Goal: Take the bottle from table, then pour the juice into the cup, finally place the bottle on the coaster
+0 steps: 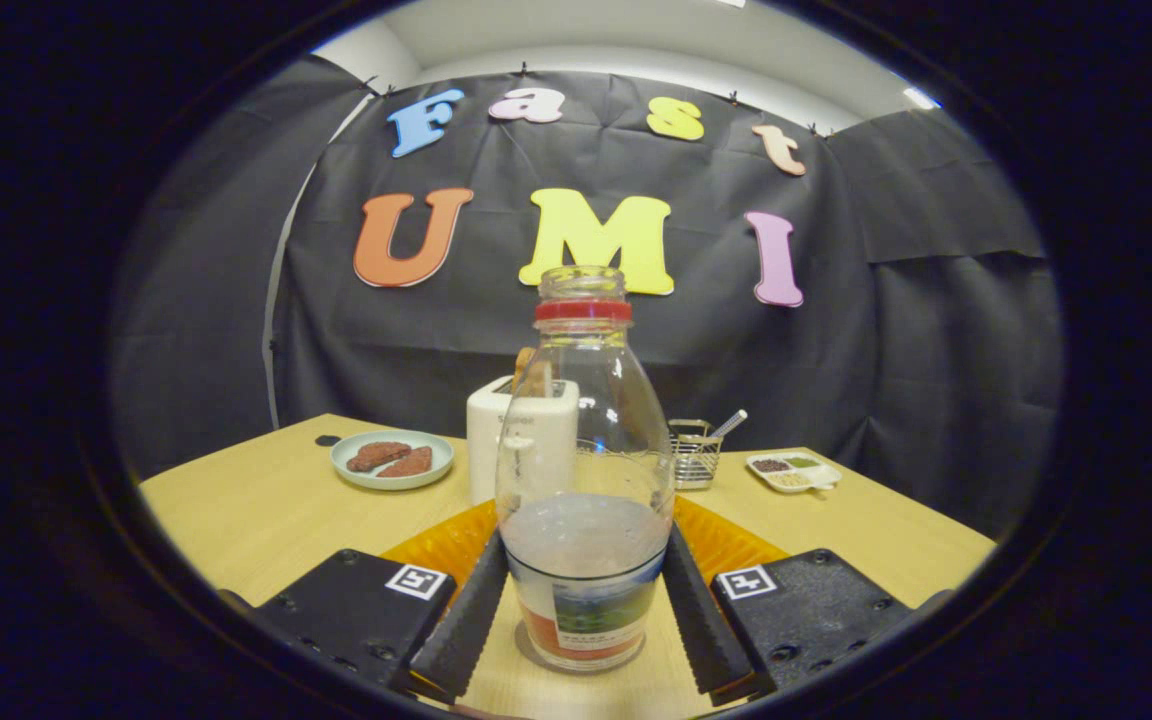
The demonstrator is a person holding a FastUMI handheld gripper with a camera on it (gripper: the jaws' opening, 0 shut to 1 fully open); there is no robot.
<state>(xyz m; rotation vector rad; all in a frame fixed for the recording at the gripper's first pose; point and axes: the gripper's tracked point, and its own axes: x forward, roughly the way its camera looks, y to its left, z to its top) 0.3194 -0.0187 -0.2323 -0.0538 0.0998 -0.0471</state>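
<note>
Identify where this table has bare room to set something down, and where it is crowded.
Bare wood lies on the table nearer than the plate, and nearer than the small tray. It is crowded around the bottle between the gripper fingers: orange mat, toaster, wire basket.

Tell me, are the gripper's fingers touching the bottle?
Touching. In the gripper view both fingers lie flush against the sides of the bottle, with no gap visible on either side; the bottle stands upright on the table.

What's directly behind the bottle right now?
Behind the bottle, held between the gripper fingers, stand a white toaster and a wire basket. An orange coaster edge shows; its middle is hidden.
</note>
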